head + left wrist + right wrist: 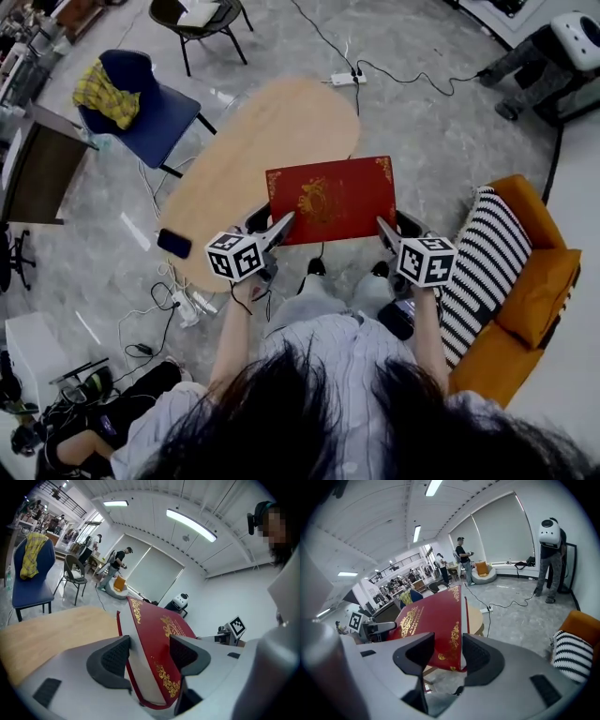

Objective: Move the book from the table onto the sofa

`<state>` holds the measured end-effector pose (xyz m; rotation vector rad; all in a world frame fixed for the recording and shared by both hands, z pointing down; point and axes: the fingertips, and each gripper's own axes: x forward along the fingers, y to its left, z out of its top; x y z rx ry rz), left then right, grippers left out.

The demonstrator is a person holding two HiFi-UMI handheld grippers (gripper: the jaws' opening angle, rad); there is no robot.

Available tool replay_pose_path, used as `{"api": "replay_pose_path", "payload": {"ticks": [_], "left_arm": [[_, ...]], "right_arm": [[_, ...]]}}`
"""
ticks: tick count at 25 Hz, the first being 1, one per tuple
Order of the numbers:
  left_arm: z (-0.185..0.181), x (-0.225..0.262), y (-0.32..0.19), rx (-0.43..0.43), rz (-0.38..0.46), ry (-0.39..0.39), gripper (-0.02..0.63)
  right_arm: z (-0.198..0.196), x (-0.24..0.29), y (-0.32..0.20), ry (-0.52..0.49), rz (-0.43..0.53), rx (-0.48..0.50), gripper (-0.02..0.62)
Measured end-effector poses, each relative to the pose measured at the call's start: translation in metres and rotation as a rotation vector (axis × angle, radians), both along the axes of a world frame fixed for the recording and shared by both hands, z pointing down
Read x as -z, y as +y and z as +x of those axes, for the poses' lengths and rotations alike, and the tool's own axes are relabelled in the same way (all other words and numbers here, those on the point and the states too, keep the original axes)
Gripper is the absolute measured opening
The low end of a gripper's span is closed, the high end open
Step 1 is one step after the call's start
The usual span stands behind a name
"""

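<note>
A red book (330, 199) with gold ornament hangs in the air over the near end of the oval wooden table (262, 141). My left gripper (284, 223) is shut on its near left corner, my right gripper (382, 226) on its near right corner. In the left gripper view the book (154, 634) stands on edge between the pads of the left gripper (150, 651). The right gripper view shows the book's cover (436, 616) clamped by the right gripper (447, 651). The orange sofa (539, 281) with a striped cushion (483, 267) stands at the right.
A dark phone (174, 243) lies on the table's near left edge. A blue chair (141, 103) with a yellow cloth stands at the far left and a black chair (202, 23) beyond it. A power strip (345, 80) and cables lie on the floor. People stand far off.
</note>
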<state>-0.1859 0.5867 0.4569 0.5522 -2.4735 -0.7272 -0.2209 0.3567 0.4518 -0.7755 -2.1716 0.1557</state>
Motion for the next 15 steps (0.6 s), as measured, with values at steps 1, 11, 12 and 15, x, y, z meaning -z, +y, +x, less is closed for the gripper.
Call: {"api": "replay_pose_path", "payload": {"ticks": [1,11,12,15], "left_arm": [[-0.003,0.003,-0.006,-0.018,0.000,-0.003,0.265],[-0.035,0.009,-0.117,-0.257,-0.030,-0.018,0.265],[-0.036,0.008,-0.134,-0.286,-0.032,-0.016,0.265],[-0.031,0.005,-0.185,-0.373,-0.033,-0.003,0.265]], "right_arm": [[0.000,0.002,-0.006,-0.004,-0.003,-0.020,0.199],[0.023,0.008,-0.118,-0.041,-0.018,-0.257,0.198],[0.028,0.007,-0.135,-0.040,-0.021,-0.287,0.198],[0.047,0.004,-0.184,-0.036,-0.035,-0.371,0.198]]}}
